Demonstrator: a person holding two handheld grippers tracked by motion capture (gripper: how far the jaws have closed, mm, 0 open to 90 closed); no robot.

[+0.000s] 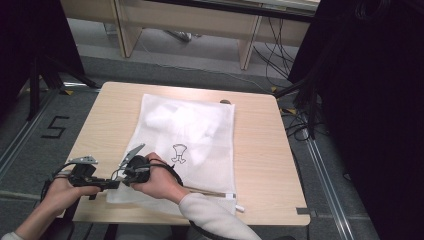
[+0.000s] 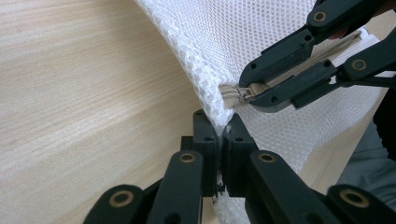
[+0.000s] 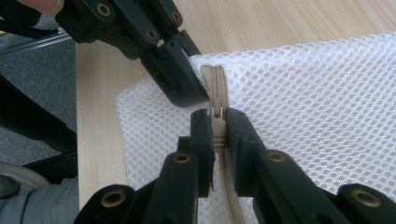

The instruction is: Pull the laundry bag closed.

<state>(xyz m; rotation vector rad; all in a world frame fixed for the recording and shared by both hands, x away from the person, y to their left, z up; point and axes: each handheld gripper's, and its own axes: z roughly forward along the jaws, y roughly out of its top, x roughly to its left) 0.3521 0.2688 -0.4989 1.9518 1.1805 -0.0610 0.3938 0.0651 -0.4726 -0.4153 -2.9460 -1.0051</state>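
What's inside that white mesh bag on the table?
Through the mesh bag a white, bunched bulk shows in its far half, likely fabric; what it is stays veiled. A small black drawing marks the bag's middle.

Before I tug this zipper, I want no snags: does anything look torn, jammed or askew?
Nothing stands out. The mesh laundry bag lies flat on the table, its weave intact. The right hand-held gripper pinches the zipper pull squarely; the left hand-held gripper clamps the bag's corner beside it.

A white mesh bag (image 1: 187, 145) lies flat on the table (image 1: 260, 150), near its front edge, a small drawing on top. Its beige zipper (image 3: 217, 93) runs along the front, slider (image 3: 217, 122) near the front-left corner.
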